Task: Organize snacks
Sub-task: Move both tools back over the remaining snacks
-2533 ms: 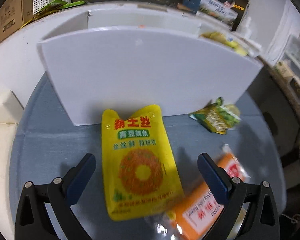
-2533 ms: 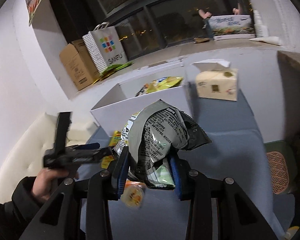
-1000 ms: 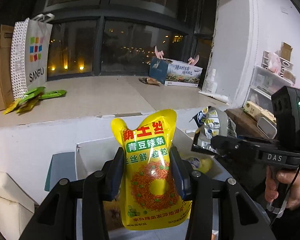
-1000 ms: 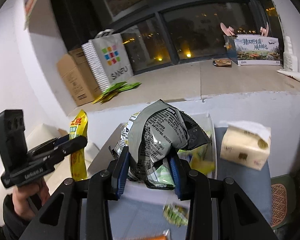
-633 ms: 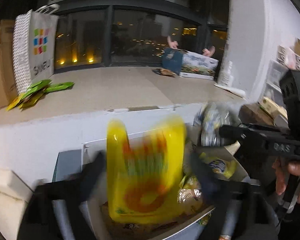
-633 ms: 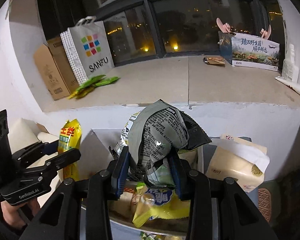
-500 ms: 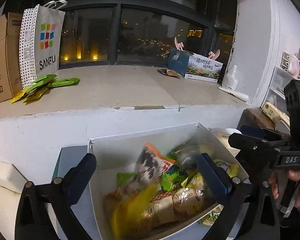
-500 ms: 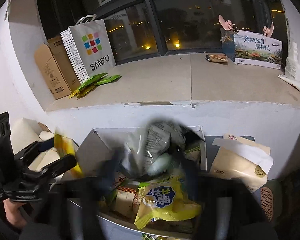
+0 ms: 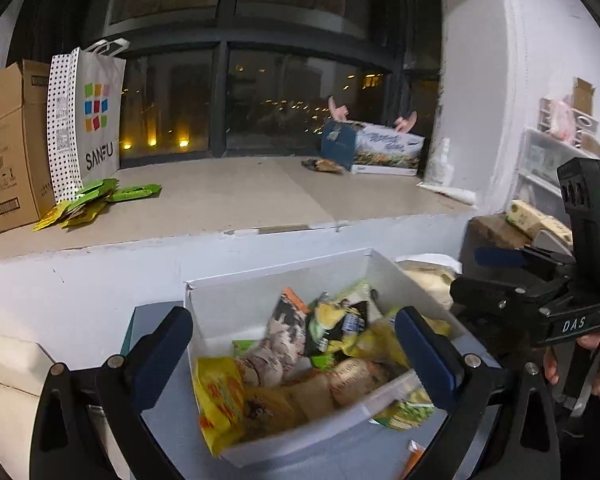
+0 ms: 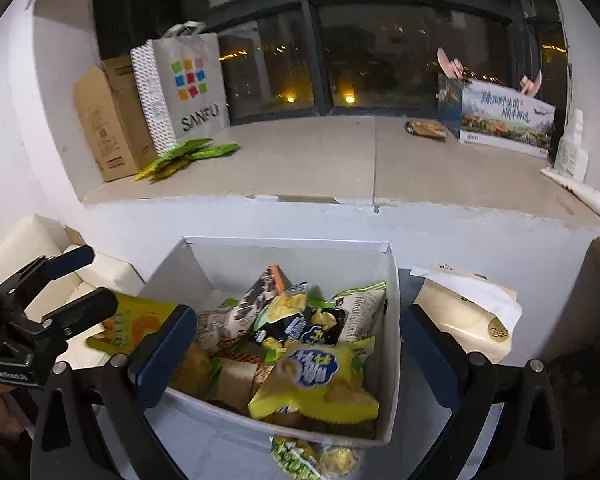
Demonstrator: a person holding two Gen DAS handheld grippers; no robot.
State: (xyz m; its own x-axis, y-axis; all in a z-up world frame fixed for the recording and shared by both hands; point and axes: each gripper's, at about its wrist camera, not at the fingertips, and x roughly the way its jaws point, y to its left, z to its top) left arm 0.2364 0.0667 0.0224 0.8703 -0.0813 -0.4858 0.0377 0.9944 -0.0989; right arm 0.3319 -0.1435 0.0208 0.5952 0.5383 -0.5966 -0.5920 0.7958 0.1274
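A white box (image 9: 260,284) (image 10: 236,258) full of several snack packets stands below both grippers. The yellow packet (image 9: 216,396) (image 10: 136,326) lies at the box's left side. The grey-black packet (image 10: 300,324) lies among the others in the middle. My left gripper (image 9: 292,348) is open and empty above the box; it also shows at the left of the right wrist view (image 10: 76,280). My right gripper (image 10: 298,352) is open and empty above the box; it also shows at the right of the left wrist view (image 9: 496,268).
A green snack packet (image 10: 300,458) (image 9: 404,410) and an orange one (image 9: 414,454) lie on the blue table in front of the box. A tissue pack (image 10: 468,316) sits right of it. A white ledge (image 10: 340,168) behind holds a SANFU bag (image 10: 184,84) and cardboard box (image 9: 8,148).
Both grippers held packets over the box one second ago, the left the yellow one, the right the grey-black one. Both have opened and the packets have dropped into the box.
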